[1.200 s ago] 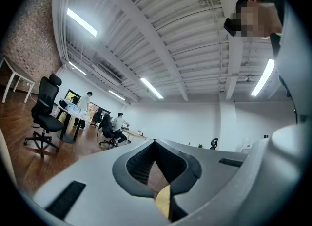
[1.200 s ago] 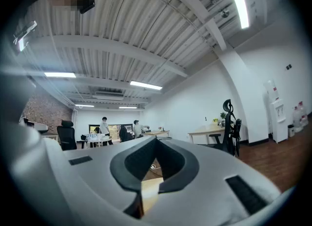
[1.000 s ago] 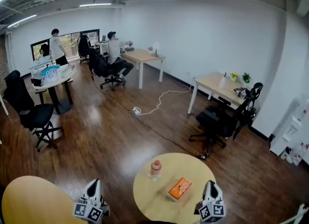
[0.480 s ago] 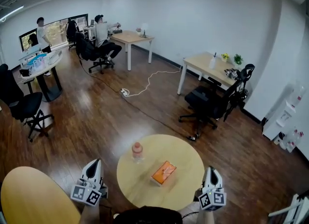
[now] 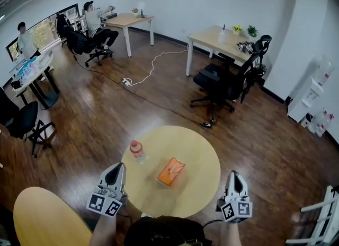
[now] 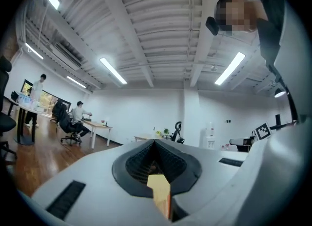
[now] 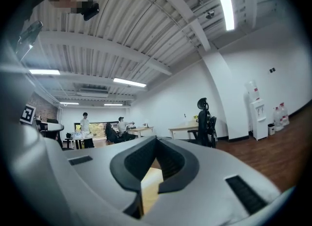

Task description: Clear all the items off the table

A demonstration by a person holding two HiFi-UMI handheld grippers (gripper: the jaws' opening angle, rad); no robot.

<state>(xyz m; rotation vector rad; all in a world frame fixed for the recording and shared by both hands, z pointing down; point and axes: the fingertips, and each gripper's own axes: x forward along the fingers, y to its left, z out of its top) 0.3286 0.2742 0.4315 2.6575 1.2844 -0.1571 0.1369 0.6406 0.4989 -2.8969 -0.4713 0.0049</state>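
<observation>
At the left edge of the round pale wooden counter [image 5: 205, 147], the left tongs [image 5: 117, 168] are pressed together and empty. The clear pink-capped plastic bottle [image 5: 137, 150] stands just ahead-right of them, so I'd say left's closest. The flat orange packet [image 5: 171, 171] lies mid-counter, slanted. The right tongs [image 5: 234, 176] are closed too, and farther off.

Bottle [image 5: 137, 151] sits on my round table [image 5: 204, 157], left of the box [image 5: 170, 172]. My left gripper [image 5: 117, 167] near-left of table, right gripper [image 5: 233, 176] near-right.
</observation>
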